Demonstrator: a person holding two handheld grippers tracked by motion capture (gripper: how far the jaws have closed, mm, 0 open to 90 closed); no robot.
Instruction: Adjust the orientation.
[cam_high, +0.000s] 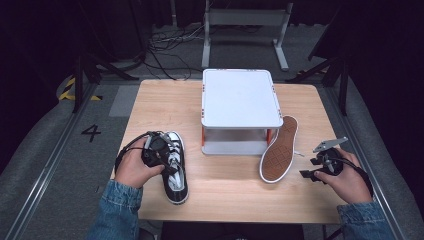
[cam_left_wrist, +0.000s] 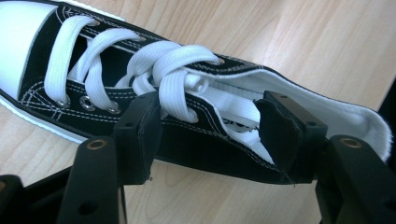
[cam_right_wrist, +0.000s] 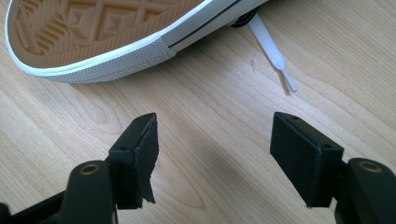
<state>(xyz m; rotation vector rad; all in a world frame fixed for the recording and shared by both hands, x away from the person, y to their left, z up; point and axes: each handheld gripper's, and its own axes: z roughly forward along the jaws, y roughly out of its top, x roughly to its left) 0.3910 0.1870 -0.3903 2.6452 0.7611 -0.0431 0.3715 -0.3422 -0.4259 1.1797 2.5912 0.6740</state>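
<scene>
A black canvas sneaker with white laces (cam_high: 177, 176) stands upright at the table's front left. My left gripper (cam_high: 167, 160) is at its collar. In the left gripper view the shoe (cam_left_wrist: 140, 70) lies across the frame, and the left gripper (cam_left_wrist: 208, 126) is open. One jaw is outside the shoe's black side wall and the other is inside the opening. A second sneaker (cam_high: 278, 150) lies sole up, leaning by the white stand. My right gripper (cam_high: 306, 173) sits just right of it, and it (cam_right_wrist: 212, 140) is open over bare wood near the brown sole (cam_right_wrist: 93, 32).
A white platform stand (cam_high: 241, 97) with orange legs occupies the table's middle back. A loose white lace tip (cam_right_wrist: 276, 58) trails from the overturned shoe. The wooden table (cam_high: 225, 197) has free room along its front centre. Dark floor and cables lie beyond.
</scene>
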